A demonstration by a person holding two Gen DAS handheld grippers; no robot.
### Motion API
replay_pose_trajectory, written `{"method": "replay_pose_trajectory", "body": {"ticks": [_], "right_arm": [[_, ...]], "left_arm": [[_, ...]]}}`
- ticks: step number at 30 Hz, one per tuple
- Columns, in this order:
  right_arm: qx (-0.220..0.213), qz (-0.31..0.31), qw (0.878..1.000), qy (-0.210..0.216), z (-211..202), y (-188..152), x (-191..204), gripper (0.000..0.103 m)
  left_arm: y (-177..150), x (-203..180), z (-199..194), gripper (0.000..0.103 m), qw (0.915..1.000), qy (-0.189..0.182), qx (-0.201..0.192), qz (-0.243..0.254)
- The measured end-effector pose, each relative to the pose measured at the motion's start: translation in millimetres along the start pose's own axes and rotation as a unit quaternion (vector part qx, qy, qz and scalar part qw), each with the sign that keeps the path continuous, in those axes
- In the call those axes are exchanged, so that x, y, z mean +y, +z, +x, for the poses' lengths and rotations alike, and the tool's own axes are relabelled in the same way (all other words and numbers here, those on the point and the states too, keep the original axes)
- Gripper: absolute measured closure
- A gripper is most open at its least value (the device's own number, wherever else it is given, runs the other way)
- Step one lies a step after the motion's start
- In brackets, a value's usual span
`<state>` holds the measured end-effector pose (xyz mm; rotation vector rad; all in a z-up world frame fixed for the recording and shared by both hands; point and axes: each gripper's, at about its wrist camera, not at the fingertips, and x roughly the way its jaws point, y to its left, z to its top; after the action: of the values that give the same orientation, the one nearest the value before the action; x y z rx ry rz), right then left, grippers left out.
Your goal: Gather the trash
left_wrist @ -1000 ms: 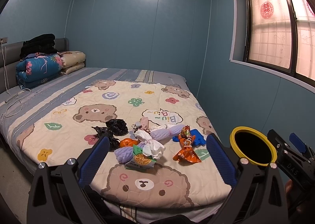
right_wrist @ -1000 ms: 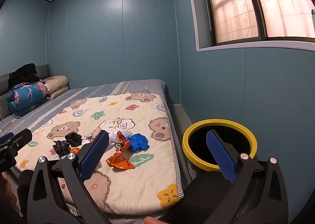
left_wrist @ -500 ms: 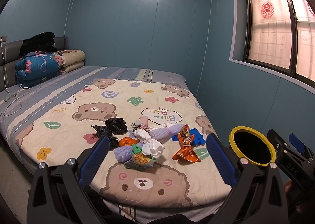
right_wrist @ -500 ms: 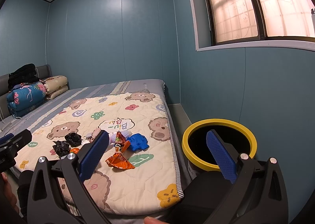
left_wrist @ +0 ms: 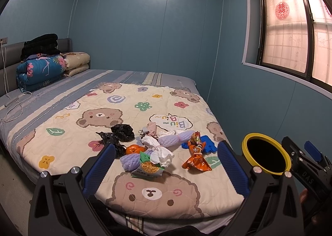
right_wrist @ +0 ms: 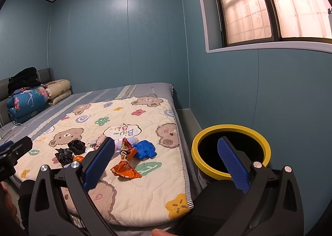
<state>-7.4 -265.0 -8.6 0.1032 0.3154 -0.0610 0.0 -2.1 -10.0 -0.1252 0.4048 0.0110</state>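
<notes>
Litter lies in a heap near the foot of the bed: an orange snack wrapper [left_wrist: 196, 159] [right_wrist: 126, 170], a blue wrapper [left_wrist: 207, 144] [right_wrist: 145, 149], white crumpled tissue [left_wrist: 158, 150], a green noodle packet [left_wrist: 147, 167], black crumpled bags [left_wrist: 121, 133] [right_wrist: 69, 151], purple foam nets [left_wrist: 173, 138] and a mandarin [left_wrist: 134, 149]. A yellow-rimmed bin [left_wrist: 264, 156] [right_wrist: 230, 150] stands on the floor right of the bed. My left gripper [left_wrist: 165, 168] hangs open short of the heap, empty. My right gripper [right_wrist: 166, 164] is open and empty, between bed edge and bin.
The bear-print quilt [left_wrist: 99, 115] covers the bed; folded blankets [left_wrist: 39, 70] and a dark garment are stacked at the headboard. A white cable [left_wrist: 14, 107] trails at the left side. Blue walls and a window [right_wrist: 269, 4] close in on the right.
Both views have shifted only slightly; the left gripper has drifted a little. No item has moved and both grippers stay open.
</notes>
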Motion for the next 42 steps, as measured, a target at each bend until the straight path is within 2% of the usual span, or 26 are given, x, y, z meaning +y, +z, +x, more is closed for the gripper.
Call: {"method": "replay_pose_trajectory", "body": {"ticks": [13, 19, 26, 30, 35, 39, 42], "right_arm": [[0.000, 0.005, 1.000, -0.007, 4.1, 0.5, 0.1, 0.008], [0.000, -0.020, 1.000, -0.013, 10.6, 0.4, 6.4, 0.008], [0.024, -0.039, 0.997, 0.058, 29.5, 5.2, 13.7, 0.008], [0.070, -0.054, 0.992, 0.091, 55.5, 8.5, 19.2, 0.008], [0.160, -0.076, 0.977, 0.118, 105.3, 4.8, 31.3, 0.008], [0.224, -0.072, 0.962, 0.139, 143.1, -1.9, 39.0, 0.008], [0.254, -0.053, 0.952, 0.160, 165.8, -6.6, 44.8, 0.008]], "left_arm": [[0.0, 0.0, 0.7, 0.008, 1.0000, 0.001, 0.001, -0.001], [1.0, 5.4, 7.1, 0.008, 0.9999, 0.003, 0.011, -0.003], [3.7, 19.2, 28.6, 0.008, 0.9992, 0.014, 0.038, -0.004], [5.9, 32.3, 47.1, 0.008, 0.9979, 0.012, 0.064, -0.001], [5.2, 61.6, 79.6, 0.008, 0.9930, -0.014, 0.117, -0.015], [4.2, 83.5, 103.9, 0.008, 0.9896, -0.004, 0.144, -0.011], [3.1, 102.6, 127.2, 0.008, 0.9849, 0.016, 0.172, -0.014]]}}
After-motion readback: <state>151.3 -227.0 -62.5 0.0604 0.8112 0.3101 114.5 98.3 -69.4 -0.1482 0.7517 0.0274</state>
